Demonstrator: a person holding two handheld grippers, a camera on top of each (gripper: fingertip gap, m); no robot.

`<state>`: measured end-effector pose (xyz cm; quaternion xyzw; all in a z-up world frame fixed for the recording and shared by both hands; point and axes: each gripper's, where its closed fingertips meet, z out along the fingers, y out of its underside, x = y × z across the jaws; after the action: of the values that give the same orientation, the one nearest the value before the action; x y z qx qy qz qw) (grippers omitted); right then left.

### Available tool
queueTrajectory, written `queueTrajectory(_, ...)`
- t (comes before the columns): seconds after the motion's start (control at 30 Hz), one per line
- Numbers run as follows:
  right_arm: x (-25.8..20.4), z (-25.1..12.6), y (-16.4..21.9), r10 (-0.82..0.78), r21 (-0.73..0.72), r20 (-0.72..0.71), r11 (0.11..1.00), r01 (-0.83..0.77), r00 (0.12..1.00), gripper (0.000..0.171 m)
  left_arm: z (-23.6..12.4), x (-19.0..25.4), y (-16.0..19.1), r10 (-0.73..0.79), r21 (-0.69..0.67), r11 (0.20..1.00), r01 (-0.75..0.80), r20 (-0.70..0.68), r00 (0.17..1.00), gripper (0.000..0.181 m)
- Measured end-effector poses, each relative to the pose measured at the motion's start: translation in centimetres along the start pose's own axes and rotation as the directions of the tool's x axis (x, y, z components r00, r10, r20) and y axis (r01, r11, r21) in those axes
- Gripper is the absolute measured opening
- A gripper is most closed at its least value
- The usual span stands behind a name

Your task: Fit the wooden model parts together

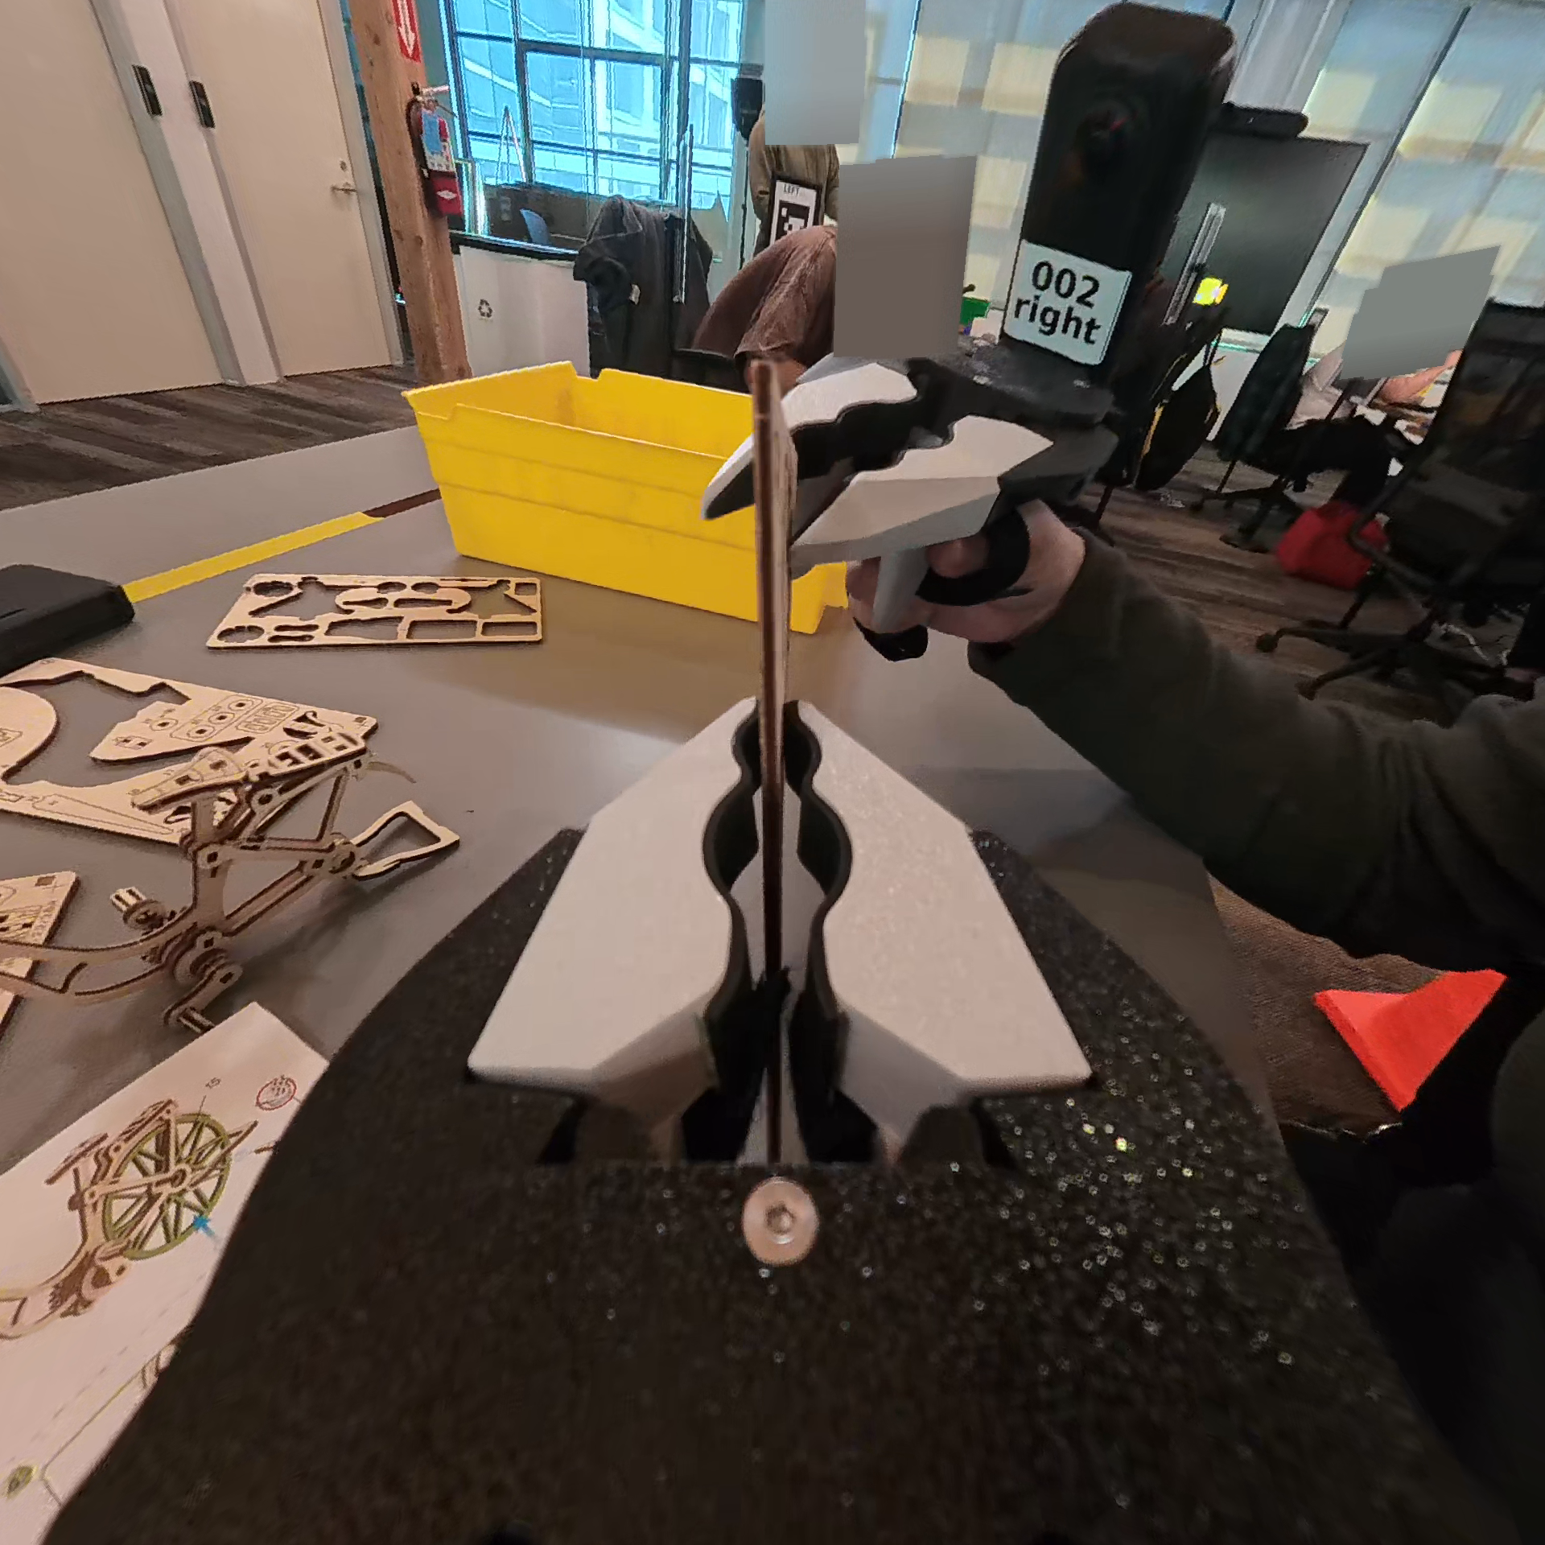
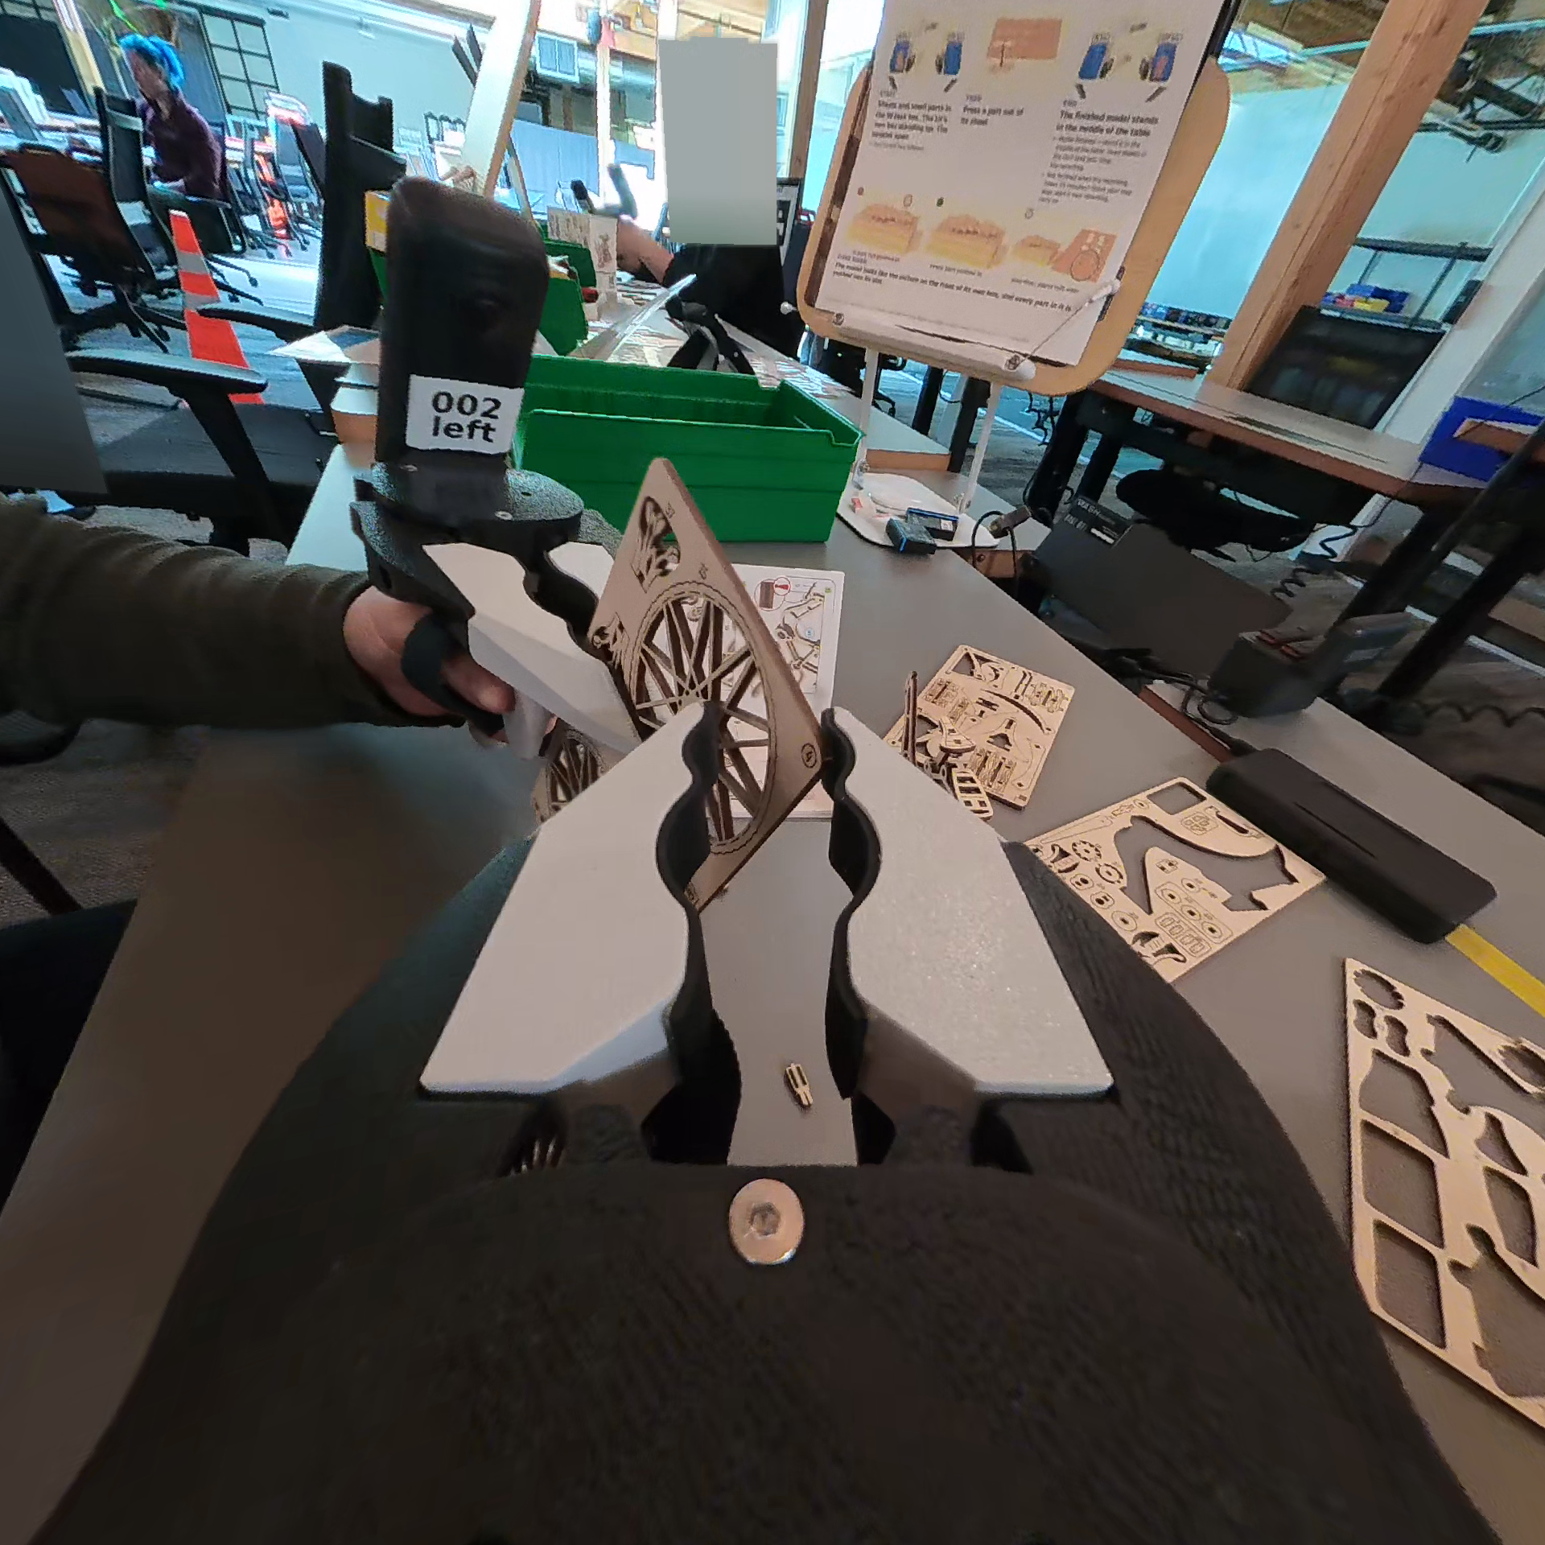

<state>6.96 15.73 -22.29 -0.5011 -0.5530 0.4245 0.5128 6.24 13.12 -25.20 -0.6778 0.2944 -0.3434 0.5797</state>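
Observation:
My left gripper (image 1: 773,719) is shut on a thin wooden sheet (image 1: 771,836) and holds it upright and edge-on above the table. In the right wrist view this sheet (image 2: 694,635) shows a laser-cut spoked wheel, and the left gripper (image 2: 598,669) holds it from the left. My right gripper (image 2: 765,727) is open, and its jaws straddle the sheet's lower right corner. One fingertip (image 2: 836,736) is at the sheet's edge. The right gripper also shows in the left wrist view (image 1: 757,451), at the sheet's top. A partly built wooden model (image 1: 251,836) lies on the table at left.
A yellow bin (image 1: 585,485) and a green bin (image 2: 685,451) stand at the back of the table. Punched-out wooden sheets (image 1: 376,610) (image 2: 1170,869) (image 2: 1438,1170), an instruction leaflet (image 1: 125,1212), a black case (image 2: 1346,844) and a tiny wooden piece (image 2: 798,1084) lie around. Left tips to right tips: about 4 cm.

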Motion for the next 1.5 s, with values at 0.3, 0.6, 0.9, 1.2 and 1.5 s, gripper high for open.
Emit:
queueTrajectory(0.3, 0.2, 0.5, 0.0, -0.076, -0.016, -0.065, 0.997, 0.075, 0.995, 0.022, -0.2, -0.5, 0.1, 0.038, -0.019, 0.999, -0.038, 0.033, 0.999, 0.001)
queueTrajectory(0.6, 0.3, 0.7, 0.0, -0.088, -0.033, -0.098, 0.996, 0.085, 0.991, 0.022, -0.4, -0.9, 0.1, 0.077, -0.027, 0.997, -0.075, 0.068, 0.995, 0.001)
queueTrajectory(0.9, -0.4, 0.3, 0.3, -0.108, -0.042, -0.046, 0.993, 0.106, 0.993, 0.035, -0.1, -0.7, 0.3, 0.121, -0.036, 0.992, -0.118, 0.069, 0.99, 0.001)
queueTrajectory(1.2, -0.2, 0.4, 0.4, -0.122, -0.058, -0.074, 0.991, 0.118, 0.99, 0.034, 0.0, -0.3, 0.4, 0.185, -0.066, 0.981, -0.18, 0.077, 0.98, 0.001)
queueTrajectory(1.5, 0.1, 1.0, 0.2, -0.147, -0.08, -0.139, 0.987, 0.137, 0.979, 0.032, -0.4, -0.7, 0.4, 0.187, -0.078, 0.981, -0.18, 0.096, 0.978, 0.001)
